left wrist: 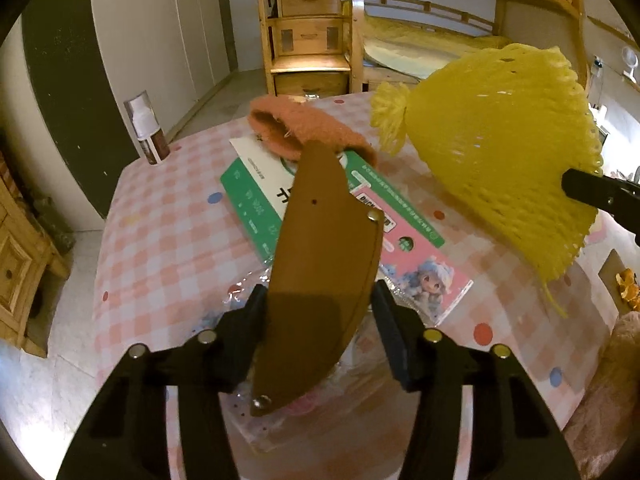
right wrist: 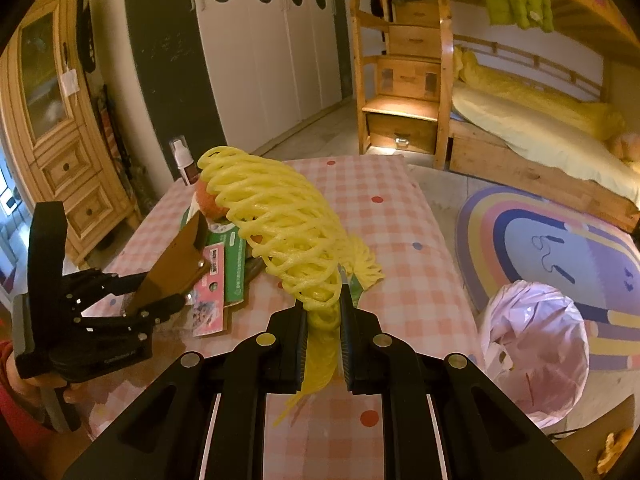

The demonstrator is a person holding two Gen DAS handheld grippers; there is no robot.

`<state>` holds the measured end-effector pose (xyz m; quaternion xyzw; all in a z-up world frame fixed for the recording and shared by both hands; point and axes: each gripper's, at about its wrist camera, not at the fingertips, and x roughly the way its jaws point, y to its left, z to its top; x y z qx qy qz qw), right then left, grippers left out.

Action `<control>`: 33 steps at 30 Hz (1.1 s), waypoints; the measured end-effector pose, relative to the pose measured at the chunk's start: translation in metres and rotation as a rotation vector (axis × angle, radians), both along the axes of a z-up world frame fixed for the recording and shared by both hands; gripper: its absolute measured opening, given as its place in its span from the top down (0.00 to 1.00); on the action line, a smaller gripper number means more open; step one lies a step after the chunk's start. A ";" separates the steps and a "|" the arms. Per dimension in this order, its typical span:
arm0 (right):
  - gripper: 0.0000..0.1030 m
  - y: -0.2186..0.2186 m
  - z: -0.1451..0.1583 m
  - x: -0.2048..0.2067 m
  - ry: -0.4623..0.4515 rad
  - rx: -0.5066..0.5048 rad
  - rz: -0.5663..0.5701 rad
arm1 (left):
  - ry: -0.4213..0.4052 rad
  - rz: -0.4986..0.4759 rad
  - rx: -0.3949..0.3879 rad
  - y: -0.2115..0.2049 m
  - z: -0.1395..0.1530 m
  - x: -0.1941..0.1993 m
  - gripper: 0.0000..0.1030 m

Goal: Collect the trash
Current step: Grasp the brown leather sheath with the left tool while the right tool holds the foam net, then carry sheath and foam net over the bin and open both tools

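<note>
Fingers of the left gripper point(left wrist: 320, 312) clamp a brown sheath point(left wrist: 320, 264) that juts forward above the checked table point(left wrist: 160, 232). The right gripper point(right wrist: 324, 320) pinches a yellow foam net point(right wrist: 280, 224), lifted ahead of its tips; a pink-lined bin point(right wrist: 536, 352) stands to its right.

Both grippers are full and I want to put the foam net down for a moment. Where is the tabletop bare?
Bare checked tablecloth lies beyond and right of the yellow foam net, out to the far and right table edges. Crowded: the left half, with the green-and-white box, pink card and orange knit piece; the spray bottle takes the far left corner.
</note>
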<state>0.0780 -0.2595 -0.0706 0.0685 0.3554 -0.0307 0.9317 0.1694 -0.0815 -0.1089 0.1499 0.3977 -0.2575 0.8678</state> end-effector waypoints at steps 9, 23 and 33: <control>0.86 -0.006 0.010 -0.006 -0.021 0.040 -0.037 | -0.042 0.068 -0.135 0.010 0.032 -0.020 0.56; 0.86 -0.046 0.034 -0.036 -0.073 0.112 -0.134 | -0.108 0.013 -0.241 -0.018 0.076 -0.065 0.56; 0.86 -0.109 0.024 -0.080 -0.060 0.119 -0.282 | -0.059 -0.133 -0.200 -0.110 0.052 -0.082 0.55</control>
